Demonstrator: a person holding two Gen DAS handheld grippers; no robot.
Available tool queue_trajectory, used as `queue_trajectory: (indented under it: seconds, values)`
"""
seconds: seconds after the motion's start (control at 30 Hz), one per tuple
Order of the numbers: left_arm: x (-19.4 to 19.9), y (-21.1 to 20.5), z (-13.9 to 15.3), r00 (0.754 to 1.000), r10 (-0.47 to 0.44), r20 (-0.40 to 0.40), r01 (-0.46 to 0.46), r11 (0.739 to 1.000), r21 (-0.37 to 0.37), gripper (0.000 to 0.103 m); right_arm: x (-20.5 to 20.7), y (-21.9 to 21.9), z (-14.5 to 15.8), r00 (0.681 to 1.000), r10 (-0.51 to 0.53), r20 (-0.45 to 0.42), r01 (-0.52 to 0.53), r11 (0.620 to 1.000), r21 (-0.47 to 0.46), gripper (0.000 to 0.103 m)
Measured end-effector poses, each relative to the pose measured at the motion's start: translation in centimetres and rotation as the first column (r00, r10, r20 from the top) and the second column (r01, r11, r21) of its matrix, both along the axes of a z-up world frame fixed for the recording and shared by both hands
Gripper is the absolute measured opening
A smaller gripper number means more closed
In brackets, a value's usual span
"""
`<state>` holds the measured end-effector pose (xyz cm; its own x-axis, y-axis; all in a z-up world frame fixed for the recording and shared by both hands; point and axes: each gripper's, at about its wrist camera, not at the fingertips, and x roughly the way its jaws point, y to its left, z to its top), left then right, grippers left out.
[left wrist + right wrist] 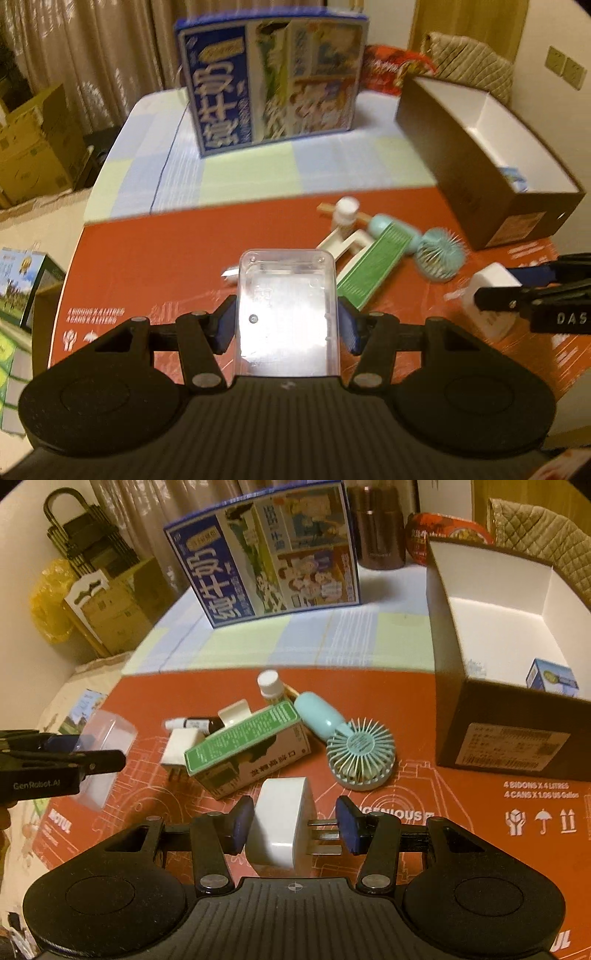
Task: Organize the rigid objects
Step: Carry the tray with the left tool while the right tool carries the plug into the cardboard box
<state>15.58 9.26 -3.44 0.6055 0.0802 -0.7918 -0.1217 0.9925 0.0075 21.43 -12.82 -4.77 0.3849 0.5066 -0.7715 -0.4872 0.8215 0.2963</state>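
Observation:
My left gripper (287,326) is shut on a clear plastic box (288,306), held above the red cardboard sheet (155,258). In the right wrist view this box (107,746) shows at the left edge. My right gripper (294,827) is shut on a white plug adapter (280,823); one pad presses its body, the other its metal prongs. On the sheet lies a pile: a green-and-white carton (251,753), a teal hand fan (360,753), a white-capped bottle (269,685), a dark vial (199,723) and a white charger (181,749).
An open brown box with a white inside (498,627) stands at the right with a small blue carton (552,677) in it. A big blue milk case (266,561) stands upright at the back on a checked cloth (332,642). Cardboard boxes (37,147) sit on the floor at left.

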Motion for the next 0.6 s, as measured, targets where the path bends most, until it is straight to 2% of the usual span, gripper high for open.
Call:
queue_trajectory:
  seconds: [0.27, 0.6]
  values:
    - [2.4, -4.6, 2.4, 0.992, -0.103, 0.072, 0.106, 0.994, -0.034, 0.052, 0.6, -3.3, 3.2, 0.999, -0.023, 0.042, 0.02, 0.999, 0.051, 0.046]
    - [7.7, -12.0, 4.9, 0.957, -0.245, 0.155, 0.256, 0.965, -0.05, 0.052, 3.8, -9.8, 6.7, 0.988, -0.131, 0.082, 0.12, 0.985, 0.121, 0.046]
